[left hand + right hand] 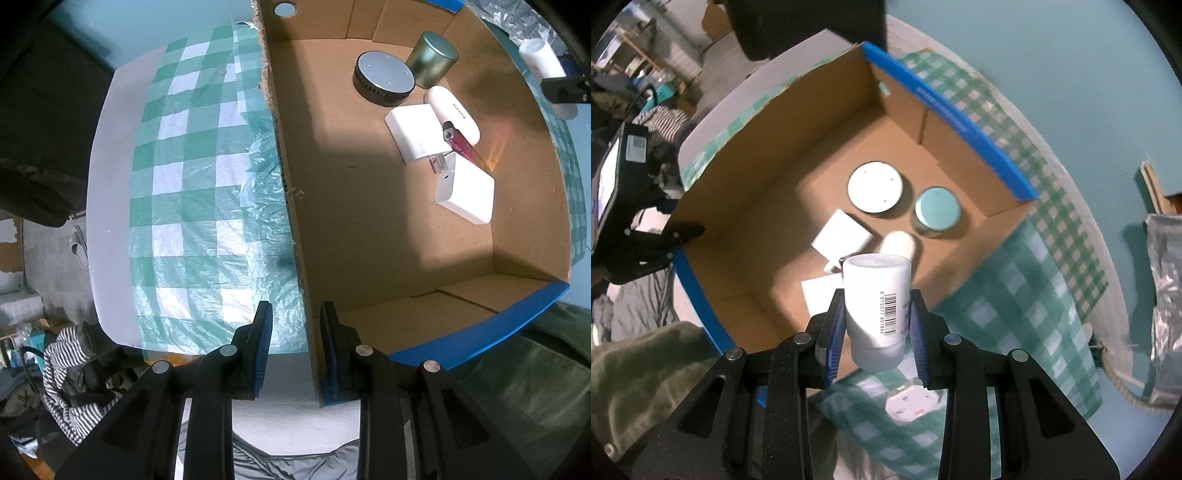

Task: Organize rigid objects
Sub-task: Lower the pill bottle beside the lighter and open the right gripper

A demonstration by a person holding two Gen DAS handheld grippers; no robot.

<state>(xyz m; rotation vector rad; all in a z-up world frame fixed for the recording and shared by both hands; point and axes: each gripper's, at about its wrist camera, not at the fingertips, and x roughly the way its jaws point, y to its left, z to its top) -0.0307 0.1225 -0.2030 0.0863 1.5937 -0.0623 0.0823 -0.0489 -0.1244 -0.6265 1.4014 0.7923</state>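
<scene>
The cardboard box already has a round black puck, a green tin, white chargers and what looks like a lighter in it, partly hidden under the pile. The right gripper is clamped on a white bottle above the box's near edge. The left gripper pinches the box wall.

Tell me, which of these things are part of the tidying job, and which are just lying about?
Part of the job:
- cardboard box
- white bottle, held in the right gripper
- round puck, green tin, white adapters
- left gripper, clamping the box wall

Lying about:
- checked tablecloth
- striped clothing
- foil bag
</scene>
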